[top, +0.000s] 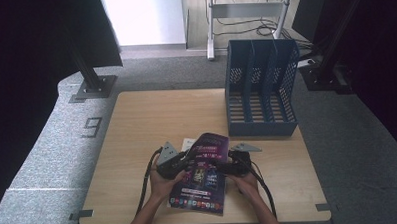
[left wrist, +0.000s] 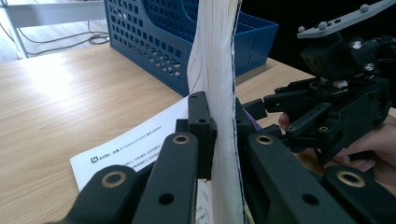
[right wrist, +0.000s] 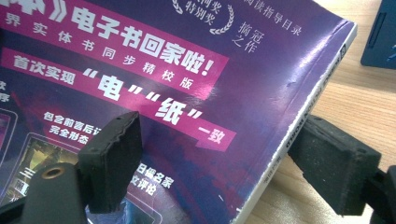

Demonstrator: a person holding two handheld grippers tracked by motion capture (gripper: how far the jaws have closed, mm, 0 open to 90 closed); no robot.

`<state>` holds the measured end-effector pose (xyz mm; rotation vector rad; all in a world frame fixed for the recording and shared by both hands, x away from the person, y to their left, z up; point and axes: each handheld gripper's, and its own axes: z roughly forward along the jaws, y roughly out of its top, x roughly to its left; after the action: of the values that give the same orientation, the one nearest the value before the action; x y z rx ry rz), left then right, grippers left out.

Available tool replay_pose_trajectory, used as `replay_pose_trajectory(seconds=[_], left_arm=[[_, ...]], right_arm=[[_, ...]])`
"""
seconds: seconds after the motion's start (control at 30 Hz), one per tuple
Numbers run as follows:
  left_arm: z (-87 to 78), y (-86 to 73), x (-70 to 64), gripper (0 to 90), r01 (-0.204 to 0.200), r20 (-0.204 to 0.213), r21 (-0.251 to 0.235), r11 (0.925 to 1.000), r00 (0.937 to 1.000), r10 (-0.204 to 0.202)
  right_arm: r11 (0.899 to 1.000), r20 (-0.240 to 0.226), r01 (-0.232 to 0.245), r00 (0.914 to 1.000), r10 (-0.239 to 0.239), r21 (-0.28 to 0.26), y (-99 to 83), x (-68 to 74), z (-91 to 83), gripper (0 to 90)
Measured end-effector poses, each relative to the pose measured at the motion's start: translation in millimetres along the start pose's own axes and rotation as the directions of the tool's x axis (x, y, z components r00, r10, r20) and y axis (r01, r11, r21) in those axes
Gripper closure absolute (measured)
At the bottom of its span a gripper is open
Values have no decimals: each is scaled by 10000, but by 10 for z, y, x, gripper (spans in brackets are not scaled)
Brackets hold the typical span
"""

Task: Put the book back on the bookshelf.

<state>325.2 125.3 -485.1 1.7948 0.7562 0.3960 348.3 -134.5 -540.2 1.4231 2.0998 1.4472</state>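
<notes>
Black left gripper point(left wrist: 219, 140) jaws clamp the purple glossy magazine point(top: 202, 172), right gripper point(right wrist: 224, 168) gaping astride its spine, blue slotted file rack point(top: 260, 90) far right unfilled.

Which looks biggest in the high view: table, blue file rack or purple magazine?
1. Table, by far.
2. Blue file rack.
3. Purple magazine; it tilts towards the camera, so its size is unsure.

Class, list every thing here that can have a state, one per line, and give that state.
Magazine: shut, far end lifted off the table, held at both sides.
Left gripper: shut on the magazine's page edge.
Right gripper: jaws astride the spine edge, not clamped.
File rack: upright, all slots empty.
Sheet: flat on the table under the magazine.
</notes>
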Motion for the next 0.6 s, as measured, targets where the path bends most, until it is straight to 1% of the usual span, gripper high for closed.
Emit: replay_pose_trajectory(seconds=[0.1,0.17,0.23,0.33,0.47,0.6], left_arm=[[11,-20,23,851,129,-2,-2,9999,9999,-129],[22,-33,39,850,194,-41,42,9998,9998,-194],[35,-46,52,850,253,-42,70,9997,9997,-253],[63,-66,57,848,262,-157,178,9995,9995,-259],[97,-93,60,844,199,-284,326,9993,9994,-190],[135,-136,94,843,286,-376,486,9984,9989,-268]], right_arm=[[10000,53,-67,10000,67,-14,-1,-3,-5,198],[10000,177,-23,9998,24,-3,2,-3,-16,219],[10000,195,-26,9998,26,-4,2,-2,-17,221],[10000,250,-64,9997,64,-15,7,-6,-27,242],[9998,217,-74,9997,77,-170,22,0,-57,271],[9996,186,6,9998,-1,-285,37,18,-88,287]])
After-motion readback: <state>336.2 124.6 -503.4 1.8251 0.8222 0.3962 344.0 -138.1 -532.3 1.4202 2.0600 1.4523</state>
